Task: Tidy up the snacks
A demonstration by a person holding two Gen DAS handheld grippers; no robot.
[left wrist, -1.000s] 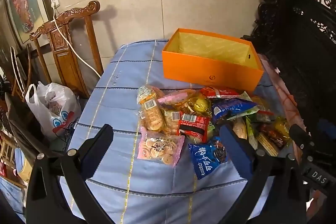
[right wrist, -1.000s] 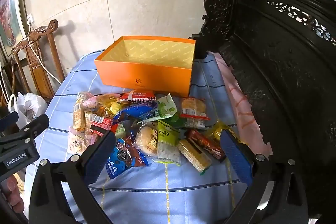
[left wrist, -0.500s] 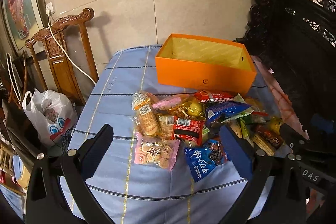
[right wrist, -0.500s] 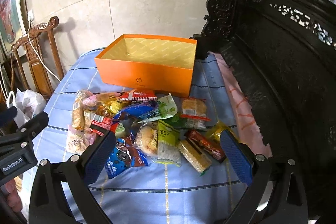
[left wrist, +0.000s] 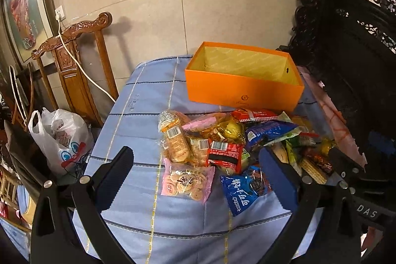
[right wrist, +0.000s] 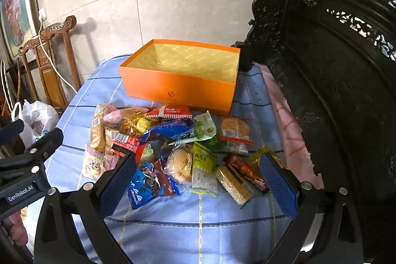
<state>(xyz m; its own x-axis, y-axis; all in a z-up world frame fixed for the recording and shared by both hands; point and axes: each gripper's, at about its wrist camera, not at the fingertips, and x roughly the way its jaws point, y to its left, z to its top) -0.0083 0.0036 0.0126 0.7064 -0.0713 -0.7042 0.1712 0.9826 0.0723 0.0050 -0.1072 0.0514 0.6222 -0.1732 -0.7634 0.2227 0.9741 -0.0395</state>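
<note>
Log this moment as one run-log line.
left gripper: open, hovering | right gripper: open, hovering | snacks: piled on cloth | orange box: no snacks visible inside

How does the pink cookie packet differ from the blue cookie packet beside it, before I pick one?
The pink cookie packet is pale with a clear window showing round biscuits; the blue cookie packet is opaque with printed cookies. The pink one lies nearer the left gripper; the blue one lies nearer the right gripper. Both lie flat on the blue tablecloth, sealed, outside the orange box.

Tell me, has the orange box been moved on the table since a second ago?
No. The orange box sits the same against the blue cloth's stripes and the snack pile; only the cameras shifted.
</note>
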